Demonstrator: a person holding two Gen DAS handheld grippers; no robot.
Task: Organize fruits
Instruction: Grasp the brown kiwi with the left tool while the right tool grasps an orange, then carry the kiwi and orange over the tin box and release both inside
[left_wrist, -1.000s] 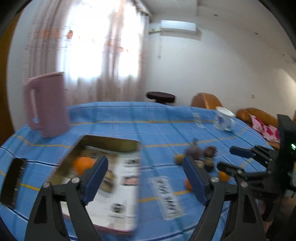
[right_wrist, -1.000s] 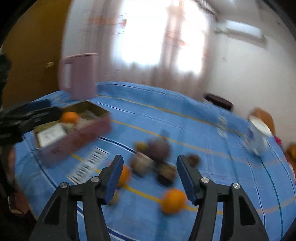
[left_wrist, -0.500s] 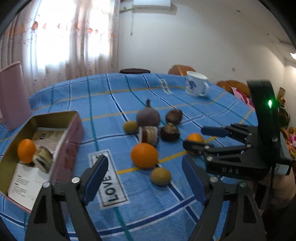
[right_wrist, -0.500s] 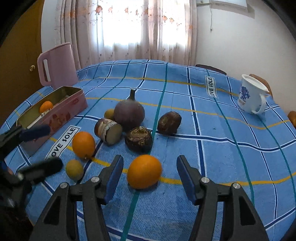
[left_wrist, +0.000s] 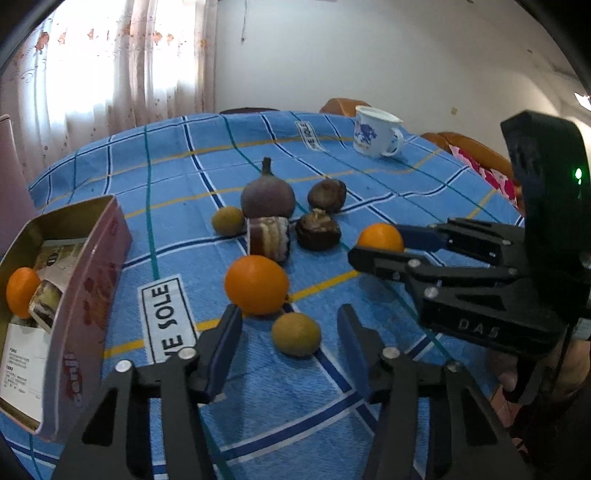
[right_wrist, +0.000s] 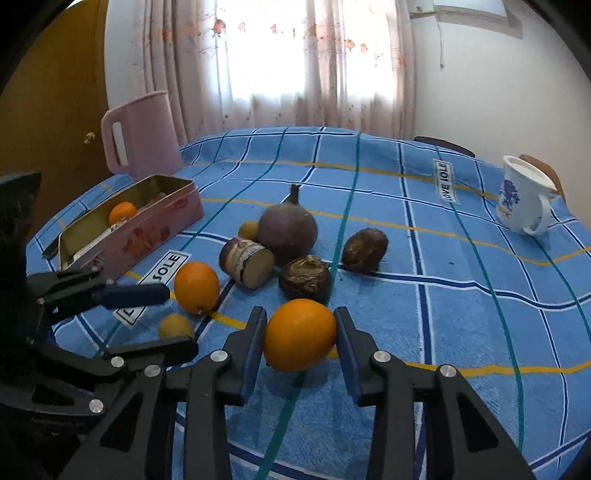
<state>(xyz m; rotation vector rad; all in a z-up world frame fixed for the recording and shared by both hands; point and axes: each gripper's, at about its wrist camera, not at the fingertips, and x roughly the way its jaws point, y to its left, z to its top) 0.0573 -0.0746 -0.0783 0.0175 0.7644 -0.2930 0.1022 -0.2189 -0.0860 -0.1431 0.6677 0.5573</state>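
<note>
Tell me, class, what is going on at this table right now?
A person holds two gripping tools over a blue checked tablecloth strewn with fruit. The right tool is closing around an orange. The left tool is closing around a small yellow-green fruit, pads not yet touching. A pink tin already holds another orange.

Both cams sit on my grippers, looking forward and down along the fingers, low and close over the table (left_wrist: 369, 177). My left one faces across the fruit pile from the near left, with the pink tin (left_wrist: 92, 280) at its left edge. My right one looks from the near right. Both catch the purple fruit (left_wrist: 267, 195) (right_wrist: 287, 230), the mug (left_wrist: 375, 133) (right_wrist: 524, 201) and each other's gripper.
</note>
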